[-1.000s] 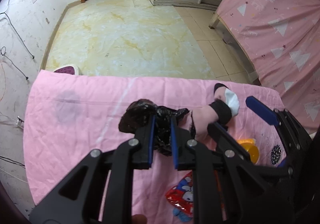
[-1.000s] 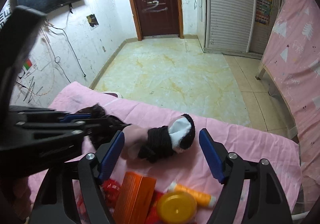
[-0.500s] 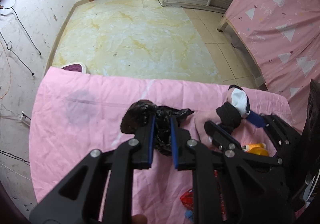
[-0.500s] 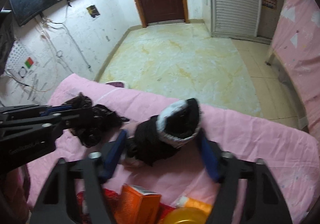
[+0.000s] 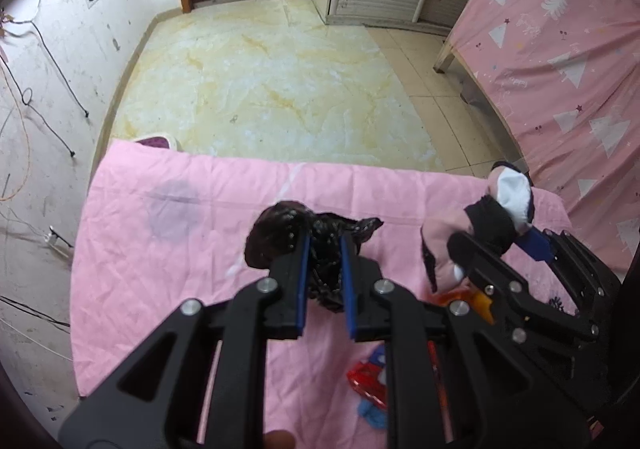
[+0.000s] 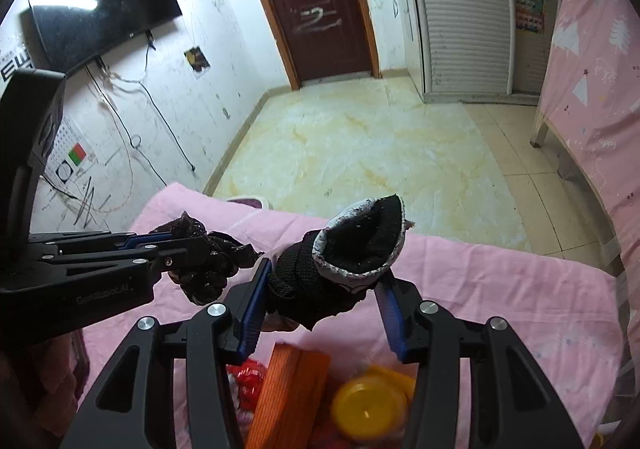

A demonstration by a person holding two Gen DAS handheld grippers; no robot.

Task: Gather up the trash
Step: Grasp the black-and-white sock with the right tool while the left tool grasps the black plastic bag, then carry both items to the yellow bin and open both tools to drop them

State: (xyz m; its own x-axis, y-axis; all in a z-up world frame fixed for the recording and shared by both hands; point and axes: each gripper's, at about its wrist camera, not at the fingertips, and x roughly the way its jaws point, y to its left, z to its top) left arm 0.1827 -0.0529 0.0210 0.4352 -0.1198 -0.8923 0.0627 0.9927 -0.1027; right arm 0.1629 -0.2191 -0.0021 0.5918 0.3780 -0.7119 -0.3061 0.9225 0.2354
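My left gripper (image 5: pixel 323 245) is shut on a crumpled black plastic bag (image 5: pixel 276 233), held just above the pink cloth (image 5: pixel 160 249). In the right wrist view the bag (image 6: pixel 204 277) hangs from the left gripper (image 6: pixel 188 245) at the left. My right gripper (image 6: pixel 324 277) has its jaws closing on a black-and-white sock bundle (image 6: pixel 360 245). Both blue pads press its sides, and it is lifted off the cloth. In the left wrist view the sock bundle (image 5: pixel 512 193) and the right gripper (image 5: pixel 496 241) sit to the right of the bag.
Below the right gripper lie an orange box (image 6: pixel 288 389), a yellow lid (image 6: pixel 368 405) and a red wrapper (image 5: pixel 368 381). A purple-and-white object (image 5: pixel 156 143) stands at the cloth's far edge. A pink-sheeted bed (image 5: pixel 560 49) runs along the right, beyond the tiled floor (image 5: pixel 280 89).
The right gripper's jaws have closed in around the sock bundle and raised it off the cloth. The left gripper keeps its hold on the black bag, barely shifted.
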